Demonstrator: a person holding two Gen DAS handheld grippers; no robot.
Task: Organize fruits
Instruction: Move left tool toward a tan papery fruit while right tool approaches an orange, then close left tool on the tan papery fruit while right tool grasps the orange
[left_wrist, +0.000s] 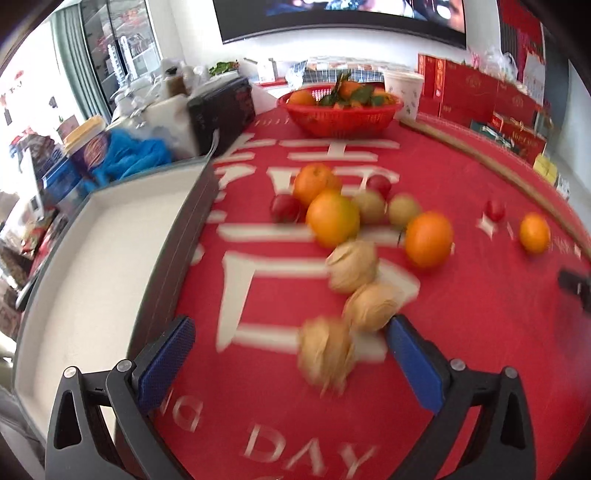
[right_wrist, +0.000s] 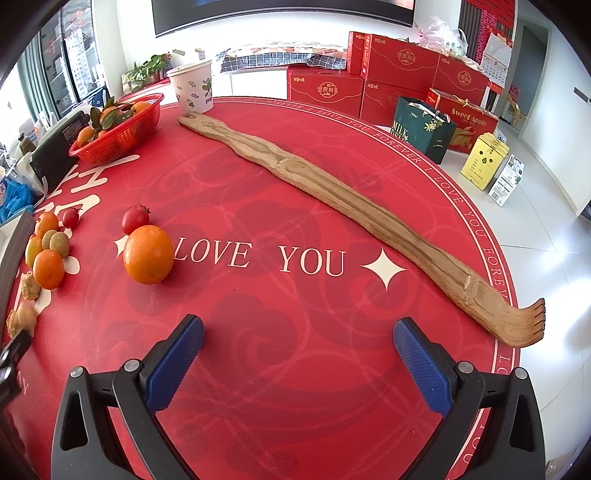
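My left tool (left_wrist: 291, 347) is spread wide and empty, the nearest husked fruit (left_wrist: 327, 356) blurred between its pads at twelve o'clock. I judge I'm lining up a first pick; next, close gently, then carry it to the tray (left_wrist: 103, 258) at nine o'clock. My right tool (right_wrist: 297, 350) idles, spread over bare desk (right_wrist: 295, 387), a lone orange (right_wrist: 148, 254) at ten o'clock.

On the counter (right_wrist: 295, 206), the tray (left_wrist: 92, 266) sits at the left edge. Right of it a cluster of fruit (left_wrist: 354, 229) lies mid-counter, three husked fruits (left_wrist: 352, 266) trailing nearest. Further right, one orange (right_wrist: 148, 254) rests alone, a small tomato (right_wrist: 135, 218) touching just behind it. The basket (left_wrist: 340, 114) holds fruit at the far side, a cup (right_wrist: 192, 86) to its right. A long wooden scratcher (right_wrist: 332, 195) runs from far-left to near-right.
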